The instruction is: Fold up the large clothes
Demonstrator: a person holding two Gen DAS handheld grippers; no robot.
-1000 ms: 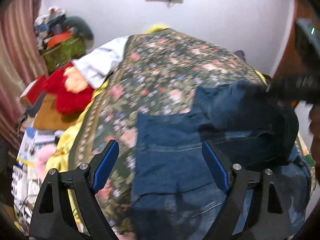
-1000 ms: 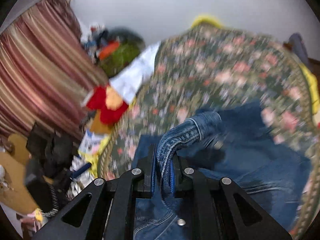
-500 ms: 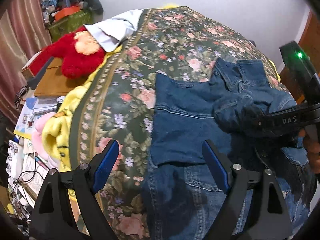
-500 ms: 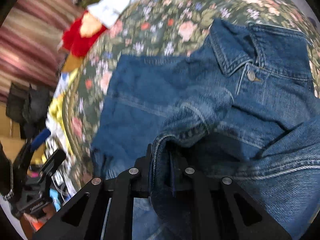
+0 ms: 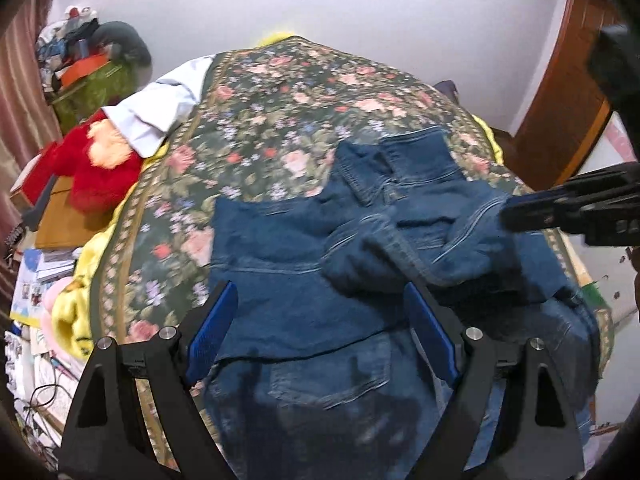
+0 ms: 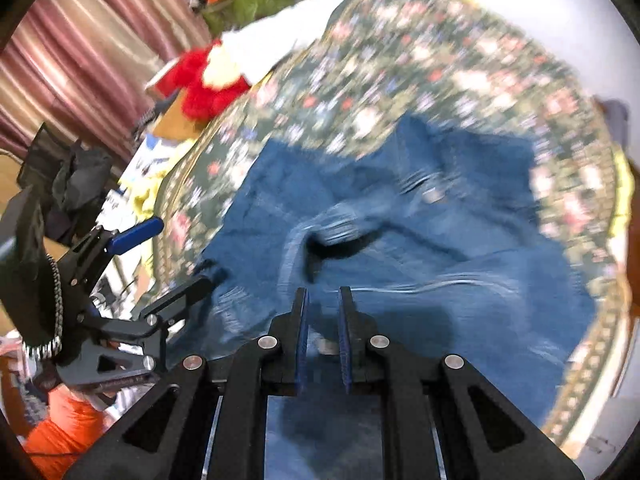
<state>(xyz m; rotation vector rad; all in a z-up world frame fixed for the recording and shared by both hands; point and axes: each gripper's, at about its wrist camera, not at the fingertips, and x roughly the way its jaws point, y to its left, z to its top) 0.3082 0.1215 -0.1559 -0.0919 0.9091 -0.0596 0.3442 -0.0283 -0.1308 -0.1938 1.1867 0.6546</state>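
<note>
Denim jacket (image 5: pixel 304 272) lies on the bed (image 5: pixel 256 128); left claw (image 5: pixel 320 332) spread; right claw (image 6: pixel 322 320) nearly closed, apparently pinching nothing.

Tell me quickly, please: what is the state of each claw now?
Left claw: open, holding nothing, above the denim jacket.
Right claw: closed; a grip on denim cannot be told.
</note>
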